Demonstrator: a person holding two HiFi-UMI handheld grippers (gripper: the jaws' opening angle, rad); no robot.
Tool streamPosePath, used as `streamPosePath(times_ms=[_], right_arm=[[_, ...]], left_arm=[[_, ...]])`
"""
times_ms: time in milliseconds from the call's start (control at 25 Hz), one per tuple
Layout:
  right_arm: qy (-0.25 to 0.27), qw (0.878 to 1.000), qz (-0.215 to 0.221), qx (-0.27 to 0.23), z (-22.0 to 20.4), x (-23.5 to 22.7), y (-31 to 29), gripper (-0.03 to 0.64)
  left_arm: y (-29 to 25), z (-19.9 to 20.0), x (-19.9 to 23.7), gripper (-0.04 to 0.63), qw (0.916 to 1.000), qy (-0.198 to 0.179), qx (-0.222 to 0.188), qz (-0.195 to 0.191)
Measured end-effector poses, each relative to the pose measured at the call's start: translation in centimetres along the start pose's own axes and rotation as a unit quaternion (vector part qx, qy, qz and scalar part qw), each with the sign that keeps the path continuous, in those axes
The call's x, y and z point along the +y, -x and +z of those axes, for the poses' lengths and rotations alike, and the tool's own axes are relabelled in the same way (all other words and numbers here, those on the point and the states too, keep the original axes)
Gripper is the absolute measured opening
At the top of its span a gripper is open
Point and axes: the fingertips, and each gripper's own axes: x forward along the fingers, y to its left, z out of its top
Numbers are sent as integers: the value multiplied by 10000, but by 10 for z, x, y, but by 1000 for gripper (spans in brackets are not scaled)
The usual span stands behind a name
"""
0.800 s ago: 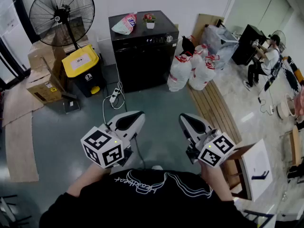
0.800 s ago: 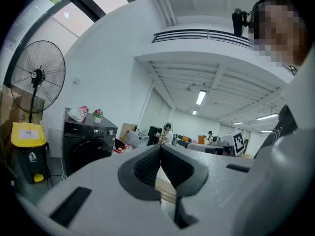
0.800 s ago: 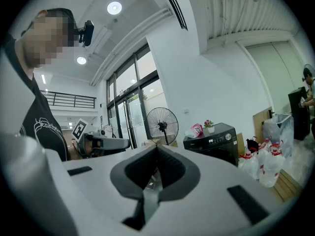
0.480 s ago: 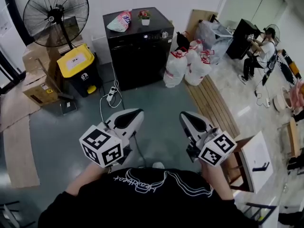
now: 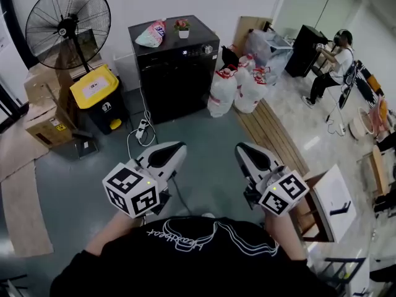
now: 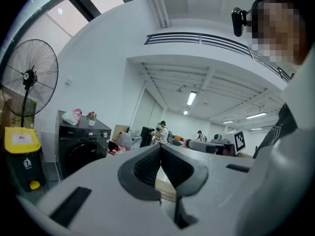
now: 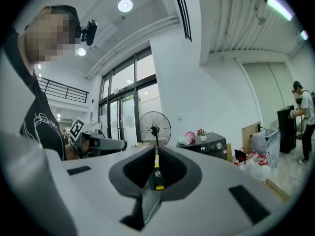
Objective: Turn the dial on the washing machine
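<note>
Head view puts the washing machine well away from me across the floor, against the far wall, with its dial at the right end of the control panel. Both tools sit close to my operator's chest. The left gripper has its jaws together on nothing, and the right gripper is closed and empty too.

My first worry is arriving at the dial with the jaws pressed together. They would only prod the knob or the display beside it, so whichever gripper I use needs to spread before contact.

The walk in is the next hazard: a power strip and its cable lie on the floor in front of the machine, and a foot could catch them.

White bags are stacked just beside the machine's right side, close to the dial's end, so an approach from that side could snag on them.

A detergent pouch and a small flower pot stand on the lid, and reaching too high could knock them off.

The knob looks small and smooth to me, so an off-centre pinch may slip instead of turning it
</note>
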Motion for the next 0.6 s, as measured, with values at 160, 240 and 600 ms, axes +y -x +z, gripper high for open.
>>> streamPosePath(times_ms=[160,240,600], right_arm=[[134,9999,-76,59,0,8,-2,108],[192,9997,-110,93,-1,9,-3,143],[143,9994,-284,152,-14,-18,-5,311]], left_arm=[[10,-1,3,5,10000,-3,-30,-65],[13,-1,5,5,10000,-3,-39,-69],[-4,-6,18,5,10000,62,-12,31]])
